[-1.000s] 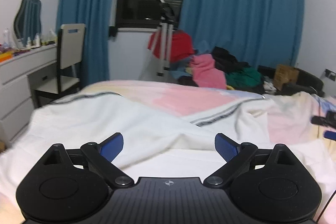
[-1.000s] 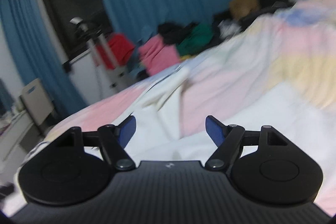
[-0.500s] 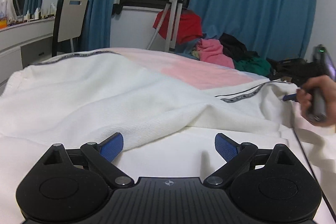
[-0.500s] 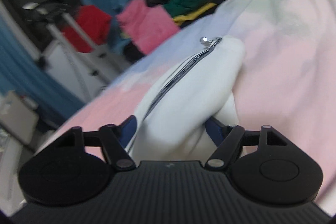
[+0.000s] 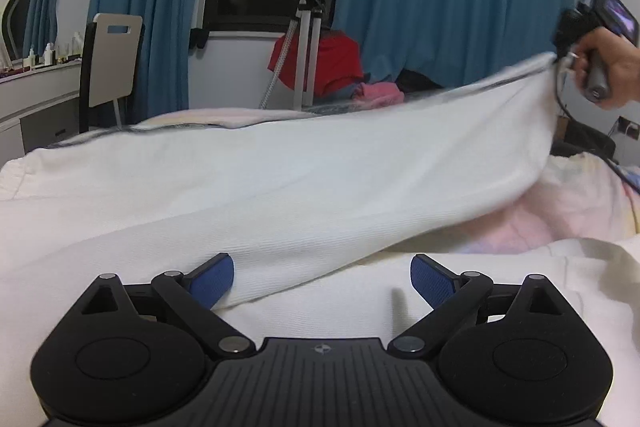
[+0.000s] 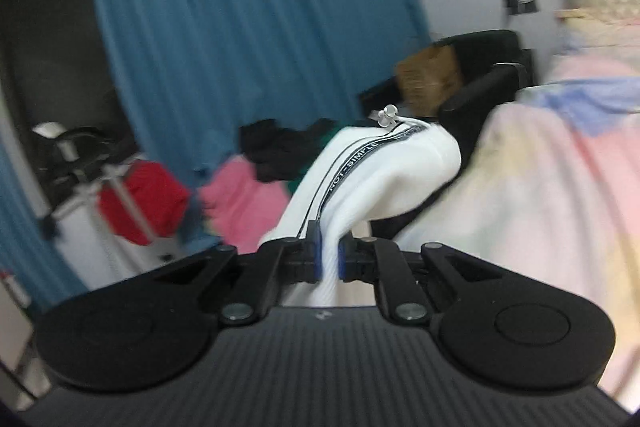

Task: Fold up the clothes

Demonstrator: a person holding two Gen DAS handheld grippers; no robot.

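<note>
A white knitted garment (image 5: 280, 183) with a black-and-white lettered band lies spread on the bed. My left gripper (image 5: 322, 277) is open, low over the garment's near part, with a fold edge between its blue pads. My right gripper (image 6: 328, 259) is shut on the garment's banded edge (image 6: 360, 167) by a metal zipper pull (image 6: 387, 115) and holds it lifted. In the left wrist view the right gripper (image 5: 588, 39) is at the far right, holding that corner up.
The bed has a pastel pink, yellow and blue cover (image 6: 540, 163). Behind it are blue curtains (image 5: 440, 7), a tripod (image 5: 306, 39), a pile of clothes (image 6: 248, 195), a chair (image 5: 110, 67) and a white dresser (image 5: 36, 99) at left.
My right gripper has shut on the garment's banded edge and lifted it up off the bed. My left gripper has sunk lower and closer to the garment, still open.
</note>
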